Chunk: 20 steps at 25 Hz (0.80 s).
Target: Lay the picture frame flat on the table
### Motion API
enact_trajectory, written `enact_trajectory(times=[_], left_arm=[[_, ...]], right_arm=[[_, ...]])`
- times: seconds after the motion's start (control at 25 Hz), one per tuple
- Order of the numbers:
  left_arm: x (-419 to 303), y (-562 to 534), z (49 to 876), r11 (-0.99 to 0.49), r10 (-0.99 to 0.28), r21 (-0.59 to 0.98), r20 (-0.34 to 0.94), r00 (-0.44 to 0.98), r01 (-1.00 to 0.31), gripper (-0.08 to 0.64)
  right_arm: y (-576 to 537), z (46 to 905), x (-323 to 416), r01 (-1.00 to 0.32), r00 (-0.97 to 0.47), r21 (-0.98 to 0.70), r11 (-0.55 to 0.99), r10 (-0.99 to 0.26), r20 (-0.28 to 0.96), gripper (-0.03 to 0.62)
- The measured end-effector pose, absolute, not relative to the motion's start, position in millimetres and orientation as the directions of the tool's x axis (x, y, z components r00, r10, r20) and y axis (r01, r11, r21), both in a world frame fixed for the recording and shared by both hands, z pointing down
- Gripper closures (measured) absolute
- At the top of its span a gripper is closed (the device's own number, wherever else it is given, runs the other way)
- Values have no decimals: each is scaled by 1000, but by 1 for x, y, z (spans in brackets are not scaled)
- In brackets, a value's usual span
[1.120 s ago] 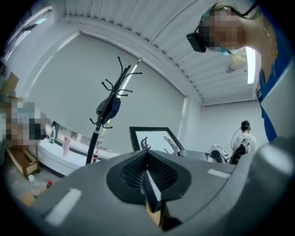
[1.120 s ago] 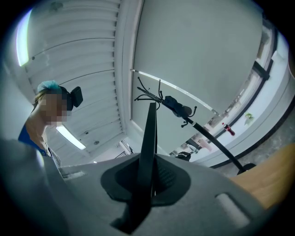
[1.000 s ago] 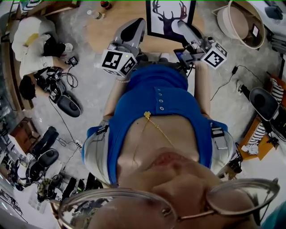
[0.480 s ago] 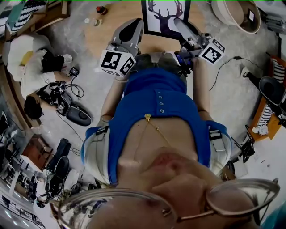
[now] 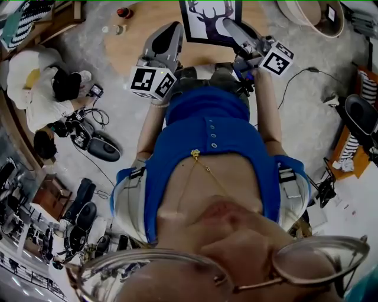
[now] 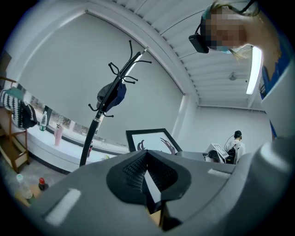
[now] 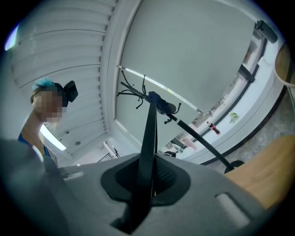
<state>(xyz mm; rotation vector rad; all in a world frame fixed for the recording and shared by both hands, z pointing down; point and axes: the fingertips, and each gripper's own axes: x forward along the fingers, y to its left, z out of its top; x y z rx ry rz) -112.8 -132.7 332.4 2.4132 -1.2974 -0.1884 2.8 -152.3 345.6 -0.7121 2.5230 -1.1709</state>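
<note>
Nearest to us, the left gripper (image 6: 148,182) pinches one side edge of the picture frame (image 5: 210,19). The right gripper (image 7: 148,177) clamps narrowly on the opposite edge, probably so that both sides go down evenly. The frame is not yet flat on the wooden table (image 5: 133,47); whether its lower edge touches, we cannot tell. We find no readable writing, only coded squares on the marker cubes (image 5: 152,81) and a deer silhouette.

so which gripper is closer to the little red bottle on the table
Left. The left gripper grips the left edge of the picture frame, the side toward the red bottle; the right gripper grips its right edge, farther off.
</note>
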Motion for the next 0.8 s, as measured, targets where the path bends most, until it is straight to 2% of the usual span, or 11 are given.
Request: enact_trajectory(times=[0.48,0.8], left_arm=[[-86,-128,344,-431,-847,432,108,520,-792,565],[-73,-115,370,-410,-844,409,168,509,-815,565]], right_arm=[[-161,374,5,-270,-902,-796,541,-432,13,557],[-163,423,15,-309,-892,-830,464,-445,83,557]])
